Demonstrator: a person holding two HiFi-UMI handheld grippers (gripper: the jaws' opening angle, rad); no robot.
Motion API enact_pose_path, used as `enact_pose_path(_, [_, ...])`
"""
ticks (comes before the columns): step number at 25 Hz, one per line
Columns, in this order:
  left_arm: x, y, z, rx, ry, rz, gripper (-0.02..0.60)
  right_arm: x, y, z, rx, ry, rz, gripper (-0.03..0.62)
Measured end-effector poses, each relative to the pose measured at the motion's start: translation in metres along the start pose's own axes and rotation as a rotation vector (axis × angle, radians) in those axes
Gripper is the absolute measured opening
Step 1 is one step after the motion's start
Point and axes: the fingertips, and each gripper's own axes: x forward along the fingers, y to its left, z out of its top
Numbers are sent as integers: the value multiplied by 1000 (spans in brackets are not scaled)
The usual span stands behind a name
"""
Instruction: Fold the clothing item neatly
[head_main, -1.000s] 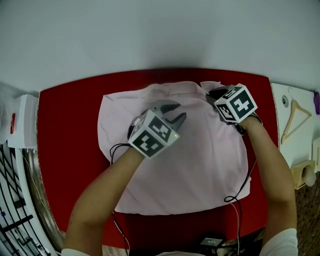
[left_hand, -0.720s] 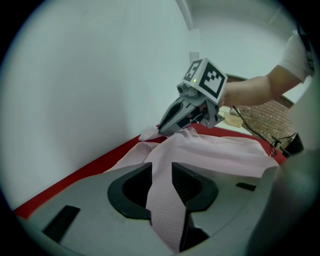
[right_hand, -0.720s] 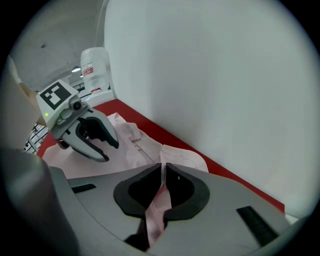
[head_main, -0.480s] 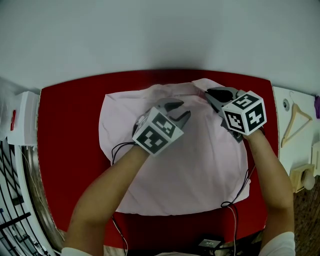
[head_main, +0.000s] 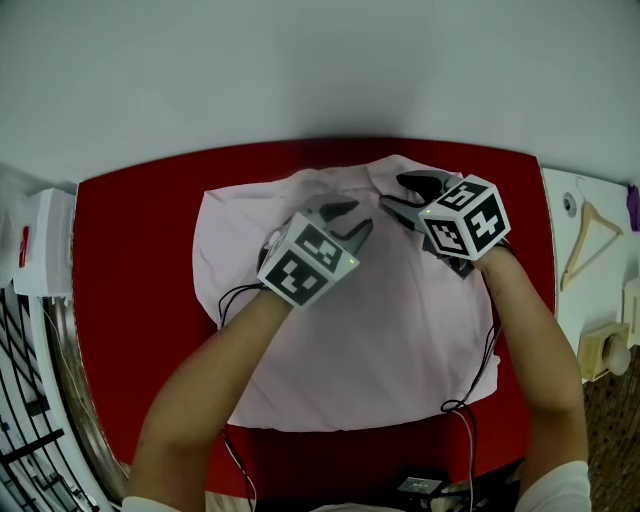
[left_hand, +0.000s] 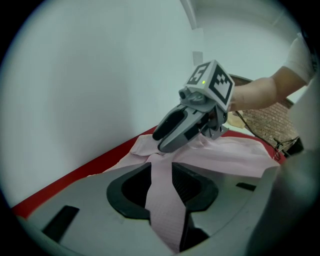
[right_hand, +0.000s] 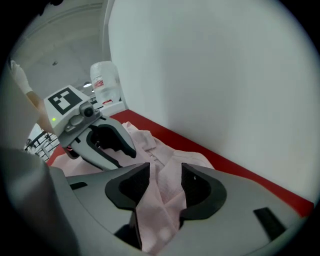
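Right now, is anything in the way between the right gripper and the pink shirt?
Nothing visible. Fabric of the pink shirt already lies between the jaws of the right gripper, which have just been opening. The left gripper pinches a fold beside it, not blocking it.

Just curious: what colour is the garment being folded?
The garment is pale pink, clearest in the head view, on the red table.

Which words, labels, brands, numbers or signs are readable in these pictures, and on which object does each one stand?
No text can be read in any view.
Bottle, red-and-white label: too blurred to read.
White box, red mark on its side: too small to read.
Marker cubes: only black-and-white square patterns, no letters or numbers.
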Motion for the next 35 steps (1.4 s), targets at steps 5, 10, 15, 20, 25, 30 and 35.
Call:
enact_pose_path(5, [2, 12, 7, 12, -8, 7, 109, -42, -38, 6, 44, -72, -80, 175])
enact_pose_path(10, [12, 18, 15, 21, -7, -8, 108, -52, -38, -34, -131, 108, -53, 124])
enact_pose_path(15, [29, 14, 17, -1, 5, -7, 107, -50, -19, -76, -357, 287, -16, 61])
enact_pose_path(20, [37, -2, 3, 93, 81, -38, 108, -54, -8, -90, -459, 321, 26, 64])
enact_pose_path(25, [39, -11, -9, 142, 133, -56, 107, -58, -26, -67, -474, 268, -51, 71])
enact_pose_path(30, [39, -12, -13, 137, 141, -60, 107, -40, -47, -70, -360, 300, -87, 71])
enact_pose_path(35, [37, -9, -9, 120, 125, -38, 103, -41, -51, -80, -302, 343, -103, 25])
